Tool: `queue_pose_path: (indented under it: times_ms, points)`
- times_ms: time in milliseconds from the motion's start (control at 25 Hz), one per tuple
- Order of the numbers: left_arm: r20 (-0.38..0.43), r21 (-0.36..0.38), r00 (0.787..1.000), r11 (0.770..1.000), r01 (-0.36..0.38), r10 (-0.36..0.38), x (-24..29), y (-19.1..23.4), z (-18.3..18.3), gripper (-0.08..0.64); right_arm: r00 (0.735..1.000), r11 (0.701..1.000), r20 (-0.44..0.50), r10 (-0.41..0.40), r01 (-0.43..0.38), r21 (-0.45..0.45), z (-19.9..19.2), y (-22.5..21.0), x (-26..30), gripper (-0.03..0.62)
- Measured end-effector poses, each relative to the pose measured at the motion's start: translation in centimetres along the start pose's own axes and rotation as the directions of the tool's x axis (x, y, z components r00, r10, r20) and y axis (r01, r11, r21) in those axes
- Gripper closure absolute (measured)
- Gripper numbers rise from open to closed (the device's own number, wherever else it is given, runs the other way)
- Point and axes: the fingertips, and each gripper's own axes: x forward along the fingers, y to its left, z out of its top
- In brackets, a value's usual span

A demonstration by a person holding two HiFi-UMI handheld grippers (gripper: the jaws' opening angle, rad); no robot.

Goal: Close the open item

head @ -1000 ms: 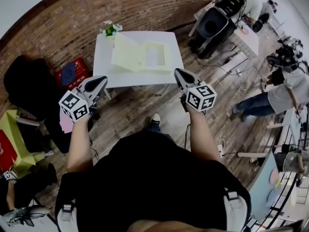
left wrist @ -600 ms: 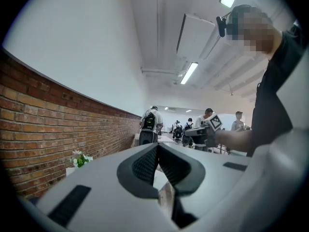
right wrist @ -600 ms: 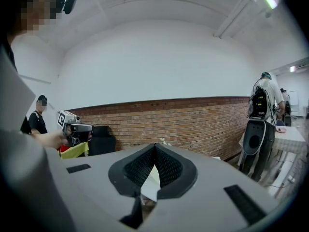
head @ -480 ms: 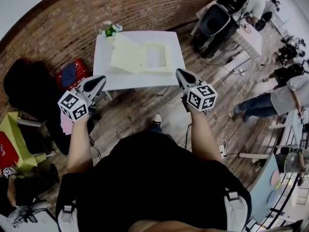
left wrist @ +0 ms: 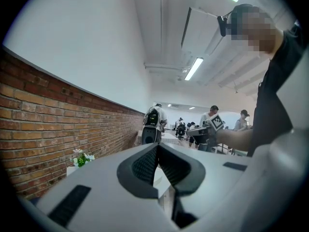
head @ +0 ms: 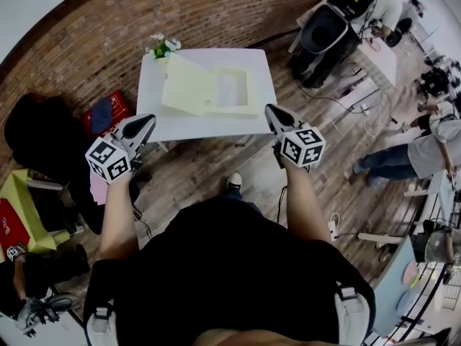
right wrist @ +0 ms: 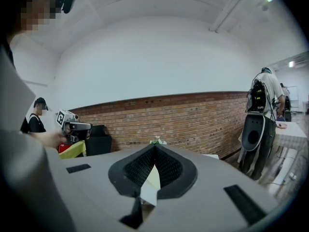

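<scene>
A pale yellow flat box [head: 209, 91] lies open on the white table [head: 209, 125], its lid [head: 186, 83] raised at the left. Both grippers hover short of the table's near edge, over the wooden floor. My left gripper [head: 149, 122] is near the table's front left corner, jaws shut and empty. My right gripper [head: 270, 111] is by the front right corner, also shut with nothing held. In the left gripper view the left gripper [left wrist: 157, 147] points along the brick wall. In the right gripper view the right gripper [right wrist: 154, 147] shows a sliver of the box [right wrist: 152, 180] behind its jaws.
A small pot of flowers [head: 163, 46] stands on the table's far left corner. A black chair [head: 43, 132] and a red crate [head: 106, 112] stand to the left. At the right are people [head: 418, 146], a black bag [head: 325, 29], another table and cables on the floor.
The table and box have drawn slightly nearer in the head view. Both grippers keep nearly the same place and stay shut.
</scene>
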Motion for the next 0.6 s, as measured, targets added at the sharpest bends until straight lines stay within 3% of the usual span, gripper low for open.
queue_pose_path:
  times_ms: [600]
  points:
    - [-0.047, -0.041, 0.998, 0.999, -0.032, 0.030, 6.6, 3.9, -0.9, 0.549, 0.999, 1.000, -0.033, 0.013, -0.012, 0.023, 0.1, -7.0, 4.1, 0.572]
